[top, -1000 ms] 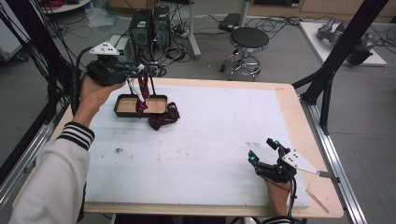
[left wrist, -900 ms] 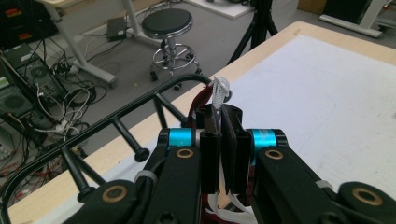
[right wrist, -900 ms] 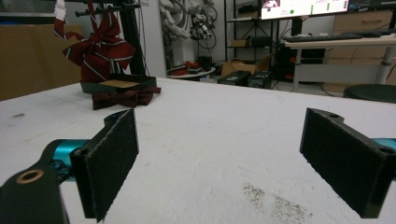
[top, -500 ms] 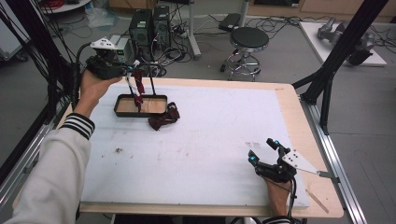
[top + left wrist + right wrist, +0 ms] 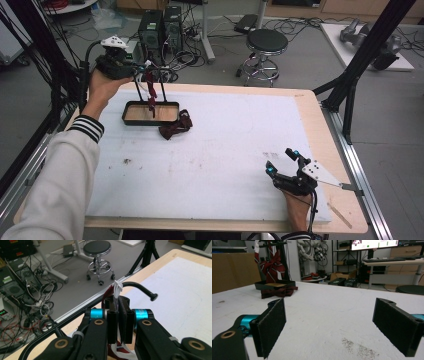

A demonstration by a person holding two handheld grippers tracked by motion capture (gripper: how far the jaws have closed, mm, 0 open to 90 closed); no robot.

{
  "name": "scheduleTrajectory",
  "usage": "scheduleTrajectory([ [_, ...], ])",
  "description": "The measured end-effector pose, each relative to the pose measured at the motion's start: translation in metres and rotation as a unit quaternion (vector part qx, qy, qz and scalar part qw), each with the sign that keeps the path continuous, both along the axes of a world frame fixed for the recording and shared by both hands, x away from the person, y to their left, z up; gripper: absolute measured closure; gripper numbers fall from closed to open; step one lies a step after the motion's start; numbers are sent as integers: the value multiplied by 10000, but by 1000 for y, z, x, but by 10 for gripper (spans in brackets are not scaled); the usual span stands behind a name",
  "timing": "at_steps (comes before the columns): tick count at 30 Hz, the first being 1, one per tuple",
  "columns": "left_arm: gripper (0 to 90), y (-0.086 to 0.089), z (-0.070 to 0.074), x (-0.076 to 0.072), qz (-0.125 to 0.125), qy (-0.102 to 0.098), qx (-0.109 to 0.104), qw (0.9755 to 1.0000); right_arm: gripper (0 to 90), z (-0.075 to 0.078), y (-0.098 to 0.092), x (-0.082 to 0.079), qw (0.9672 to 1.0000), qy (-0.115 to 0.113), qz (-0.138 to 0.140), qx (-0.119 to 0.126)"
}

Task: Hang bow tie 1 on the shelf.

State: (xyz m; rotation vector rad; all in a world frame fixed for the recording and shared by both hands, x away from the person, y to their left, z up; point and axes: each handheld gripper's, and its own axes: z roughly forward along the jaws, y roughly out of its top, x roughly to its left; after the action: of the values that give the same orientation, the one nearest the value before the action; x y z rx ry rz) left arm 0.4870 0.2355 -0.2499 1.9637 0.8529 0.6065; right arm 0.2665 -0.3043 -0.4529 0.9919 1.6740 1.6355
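Left tool: the left tool (image 5: 134, 70) is pressed together on the white loop of a dark red bow tie (image 5: 150, 93); the pinch is seen up close in the left gripper view, the cord (image 5: 117, 289) caught between the black pads.
Change: compared with a second ago, the left tool is carried back and toward the left, away from the tray (image 5: 131, 117), and the bow tie is drawn up beside the stand's hook (image 5: 140, 288).
Bow tie: it hangs from the pinch over the tray, its lower end near the tray floor.
Second bow tie (image 5: 176, 126): it lies on the bench (image 5: 235, 145), touching the tray's near right corner.
Right tool: the right tool (image 5: 281, 162) is spread and kept resting near the bench's front right edge.
Meaning: the loop is judged about to be hung on the hook; that step is not yet done.
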Motion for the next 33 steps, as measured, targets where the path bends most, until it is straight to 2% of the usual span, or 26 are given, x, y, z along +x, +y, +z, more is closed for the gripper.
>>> scheduleTrajectory([
  [11,859,8,-7,11,328,114,228,9991,107,0,0,0,10000,-1,5,-1],
  [17,856,9,-8,11,410,185,344,9984,107,0,0,0,10000,-23,3,-15],
  [28,853,12,-9,12,566,206,422,9973,107,0,0,0,10000,-34,4,-12],
  [33,775,15,-11,12,740,190,430,9961,107,0,0,0,10000,-19,-1,-12],
])
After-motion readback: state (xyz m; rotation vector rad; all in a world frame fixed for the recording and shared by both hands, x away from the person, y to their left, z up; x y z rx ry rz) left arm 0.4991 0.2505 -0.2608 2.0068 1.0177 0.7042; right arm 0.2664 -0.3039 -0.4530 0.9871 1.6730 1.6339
